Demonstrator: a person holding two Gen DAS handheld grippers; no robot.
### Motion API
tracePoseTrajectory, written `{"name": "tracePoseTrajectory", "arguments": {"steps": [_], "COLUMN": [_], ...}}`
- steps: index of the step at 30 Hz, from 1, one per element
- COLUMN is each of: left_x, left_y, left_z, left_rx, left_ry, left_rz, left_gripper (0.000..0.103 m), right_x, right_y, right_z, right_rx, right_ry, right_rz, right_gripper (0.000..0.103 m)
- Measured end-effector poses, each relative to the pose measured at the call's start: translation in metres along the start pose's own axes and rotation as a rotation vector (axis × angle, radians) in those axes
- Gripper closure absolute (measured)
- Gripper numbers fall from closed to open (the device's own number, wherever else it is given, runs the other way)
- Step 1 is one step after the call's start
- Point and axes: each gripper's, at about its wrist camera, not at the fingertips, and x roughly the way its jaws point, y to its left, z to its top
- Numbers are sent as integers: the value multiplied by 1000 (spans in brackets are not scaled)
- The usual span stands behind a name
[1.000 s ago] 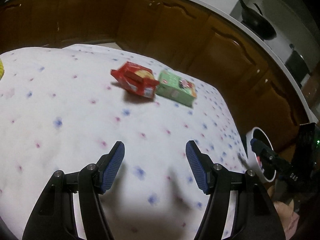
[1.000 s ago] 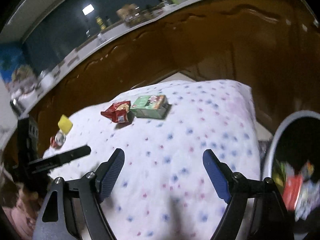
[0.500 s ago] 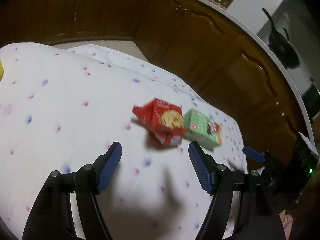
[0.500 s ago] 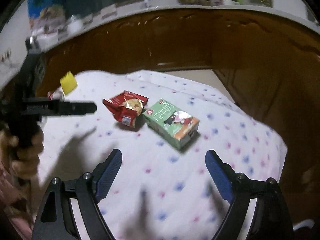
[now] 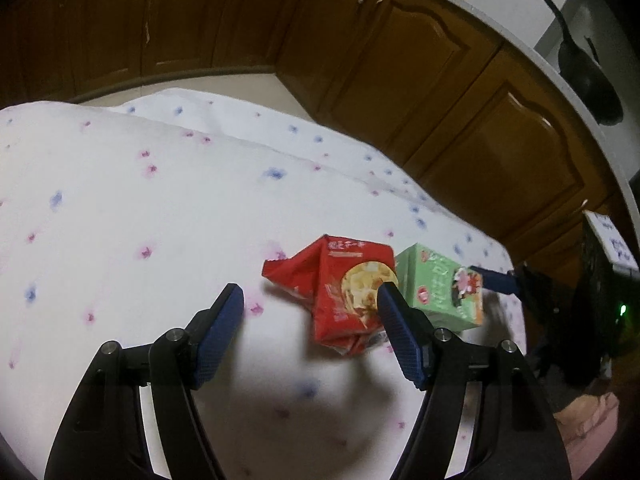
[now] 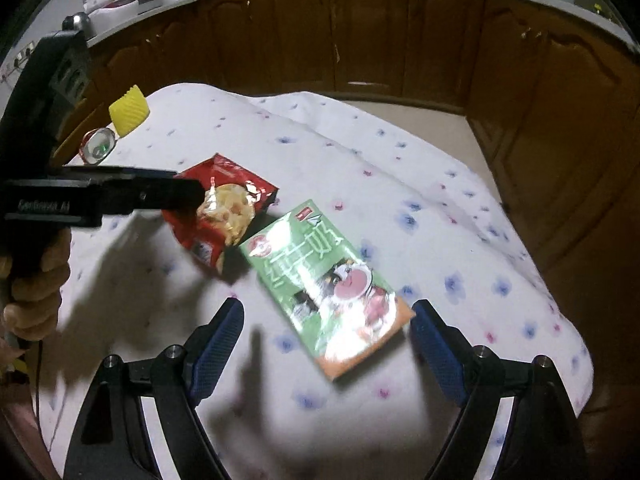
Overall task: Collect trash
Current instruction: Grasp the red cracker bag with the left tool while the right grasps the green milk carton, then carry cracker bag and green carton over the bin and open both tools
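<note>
a: so, where is the trash?

b: two pieces lie side by side on the desk [image 6: 460,216], which has a white cloth with blue and pink flowers over it. one is a crumpled red snack bag [image 5: 344,288], the other a green carton [image 6: 324,280] with a cartoon cow on it.

a: touching?

b: in the left wrist view the carton [image 5: 438,286] sits right against the bag's right side. in the right wrist view the bag [image 6: 224,208] lies just beyond the carton's far left corner; i cannot tell if they actually touch.

a: and the claws?

b: the left claw [image 5: 310,294] is spread wide, holding nothing. the bag lies just ahead of it, and the right fingertip [image 5: 390,300] overlaps the bag's edge in that view. whether it touches, i cannot tell.

a: the right one?

b: the right claw [image 6: 328,312] is wide open too, holding nothing. the near end of the carton lies between its blue fingertips [image 6: 230,318], and neither fingertip closes on it.

a: anything else on the desk?

b: a yellow ridged cup [image 6: 129,110] and a small can [image 6: 98,146] at the far left edge, well apart from the bag. dark wooden cabinets [image 6: 360,36] stand behind.
</note>
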Motion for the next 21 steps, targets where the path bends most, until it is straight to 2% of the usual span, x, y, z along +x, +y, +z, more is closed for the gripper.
{"name": "tracePoseTrajectory", "arguments": {"steps": [1, 3, 4, 5, 6, 8, 12, 16, 21], "left_x": [2, 4, 5, 5, 5, 0, -14, -32, -59], "left_y": [1, 3, 3, 3, 3, -2, -16, -31, -57], "left_z": [-1, -2, -3, -3, -5, -9, -22, -40, -69], "left_rx": [1, 6, 7, 7, 11, 38, 94, 133, 187], "left_ry": [5, 9, 15, 19, 23, 21, 6, -2, -14], "left_rz": [6, 7, 0, -9, -24, -52, -79, -122, -188], "left_gripper": [34, 47, 51, 62, 77, 87, 94, 96, 96], "right_x": [2, 2, 3, 1, -2, -7, -26, -48, -91], "right_y": [0, 2, 3, 5, 8, 13, 17, 15, 19], "right_z": [1, -1, -3, -6, -10, -18, -48, -85, -141], "right_rx": [6, 15, 20, 23, 25, 36, 141, 313, 530], "right_ry": [2, -1, 2, -3, -9, -12, -37, -65, -159], "right_rz": [4, -8, -16, -28, -35, -43, -60, -62, -92], "right_gripper": [24, 41, 42, 43, 43, 44, 45, 46, 46]}}
